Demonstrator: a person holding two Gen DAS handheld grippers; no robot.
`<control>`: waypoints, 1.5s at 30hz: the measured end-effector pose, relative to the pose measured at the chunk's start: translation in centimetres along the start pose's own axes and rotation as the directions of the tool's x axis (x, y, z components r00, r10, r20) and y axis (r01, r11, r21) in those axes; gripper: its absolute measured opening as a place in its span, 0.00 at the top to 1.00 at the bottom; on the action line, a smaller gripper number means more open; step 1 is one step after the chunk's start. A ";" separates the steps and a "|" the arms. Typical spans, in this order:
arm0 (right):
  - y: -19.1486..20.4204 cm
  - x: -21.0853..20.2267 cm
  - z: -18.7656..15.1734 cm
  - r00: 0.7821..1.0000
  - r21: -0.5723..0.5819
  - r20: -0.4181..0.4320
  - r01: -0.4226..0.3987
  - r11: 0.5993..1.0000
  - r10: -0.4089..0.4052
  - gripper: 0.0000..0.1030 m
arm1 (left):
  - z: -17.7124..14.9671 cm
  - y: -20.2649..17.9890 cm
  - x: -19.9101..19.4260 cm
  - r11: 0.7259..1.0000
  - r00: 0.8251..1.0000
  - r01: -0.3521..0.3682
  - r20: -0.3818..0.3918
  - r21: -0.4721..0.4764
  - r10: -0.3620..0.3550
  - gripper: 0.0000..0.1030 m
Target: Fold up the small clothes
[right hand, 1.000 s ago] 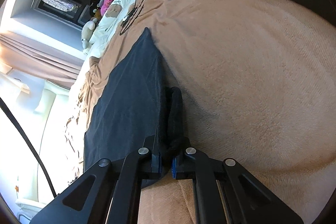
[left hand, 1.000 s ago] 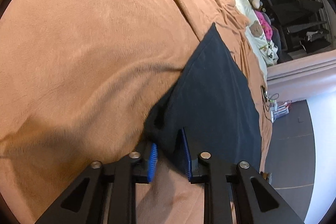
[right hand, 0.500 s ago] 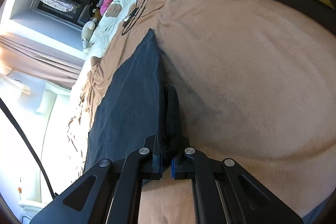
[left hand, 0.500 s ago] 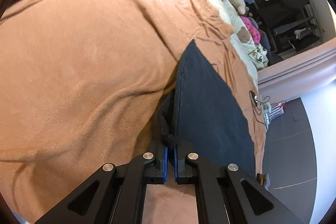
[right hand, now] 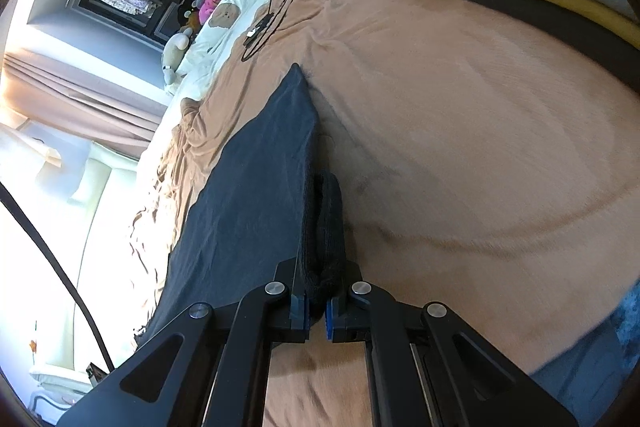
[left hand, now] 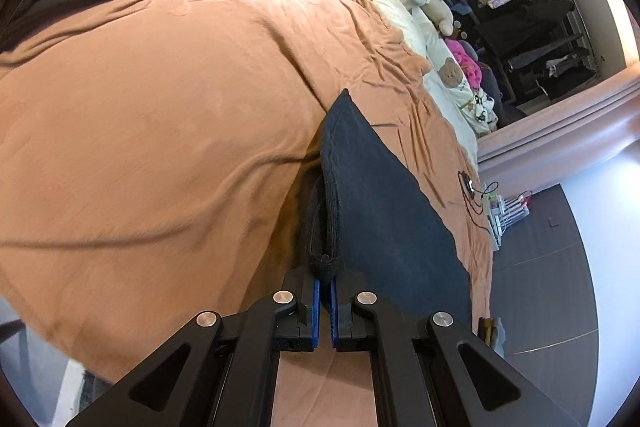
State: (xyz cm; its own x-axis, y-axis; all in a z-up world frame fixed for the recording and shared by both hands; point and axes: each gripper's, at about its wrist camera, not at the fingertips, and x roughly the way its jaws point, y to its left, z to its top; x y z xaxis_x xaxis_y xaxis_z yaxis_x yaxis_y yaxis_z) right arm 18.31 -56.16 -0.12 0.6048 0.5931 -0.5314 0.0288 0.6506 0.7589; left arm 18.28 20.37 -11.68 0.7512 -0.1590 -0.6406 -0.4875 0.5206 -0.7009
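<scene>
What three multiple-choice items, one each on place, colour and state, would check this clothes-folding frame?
1. Where does the dark garment lie?
A. on the floor
B. on the tan bedspread
C. on a chair

2. What colour are the gripper pads?
A. blue
B. red
C. white

3. How does the right gripper stand?
A. wide open
B. shut on nothing
C. shut on the garment's edge

Key: 1 B, tan cover surrounds the cloth; 2 A, blue strips line the fingers; 3 C, the bunched hem sits pinched between its pads, as with the left gripper.

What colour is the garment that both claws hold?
Dark navy garment, plain; it shows best in the right wrist view.
</scene>
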 end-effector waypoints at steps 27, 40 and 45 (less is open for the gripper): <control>2.5 -3.5 -1.3 0.980 -0.120 0.105 0.181 0.976 -0.169 0.51 | -4.2 6.6 1.6 0.998 0.997 -0.001 -0.081 -0.061 -0.004 0.65; 11.2 5.5 -5.0 0.994 -0.385 -0.065 0.054 0.921 -0.085 0.64 | -4.1 7.9 1.4 0.991 0.997 0.049 -0.050 -0.124 -0.056 0.65; 13.2 9.9 -5.7 0.982 -0.469 -0.157 0.017 0.883 -0.102 0.72 | -4.2 7.7 1.5 0.991 0.997 0.051 -0.053 -0.123 -0.058 0.77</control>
State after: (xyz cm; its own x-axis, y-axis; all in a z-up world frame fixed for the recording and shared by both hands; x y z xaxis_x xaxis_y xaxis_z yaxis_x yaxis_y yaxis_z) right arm 20.12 -39.00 2.45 0.4660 0.5905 -0.6589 -0.3373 0.8070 0.4848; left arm 13.76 20.62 -19.36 0.7536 -0.2328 -0.6147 -0.4996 0.4049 -0.7658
